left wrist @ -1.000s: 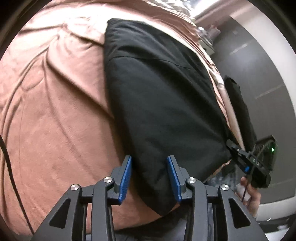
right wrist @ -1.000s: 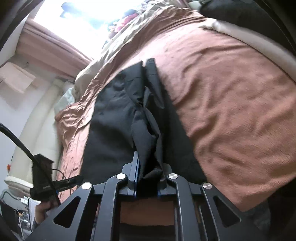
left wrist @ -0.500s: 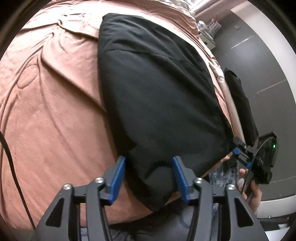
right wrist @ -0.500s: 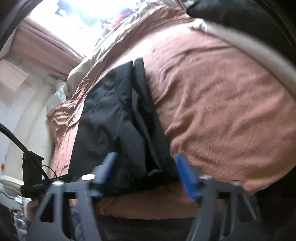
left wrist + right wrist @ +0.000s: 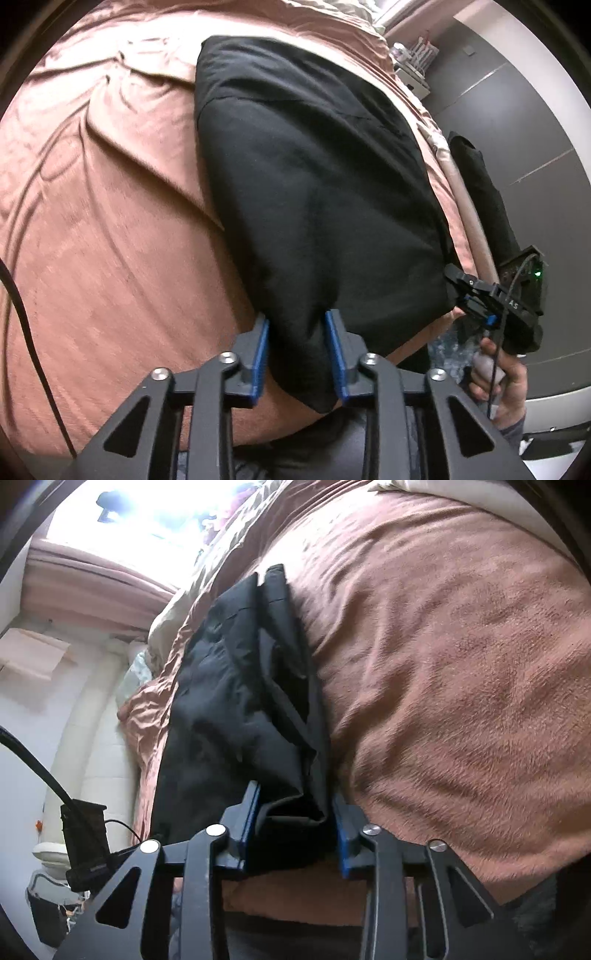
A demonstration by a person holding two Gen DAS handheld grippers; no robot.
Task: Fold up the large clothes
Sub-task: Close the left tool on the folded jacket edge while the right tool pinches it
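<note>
My left gripper (image 5: 297, 350) has just been closing and pinches the near corner of the black garment (image 5: 314, 177), which lies ahead on the brown blanket (image 5: 110, 229). My right gripper (image 5: 293, 830), also just closing, clamps its bunched other corner.

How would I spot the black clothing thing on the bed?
Find the big bed with the pinkish-brown blanket. Lying on it near the closest edge is the black garment, folded flat. It is the only dark thing on that blanket.
</note>
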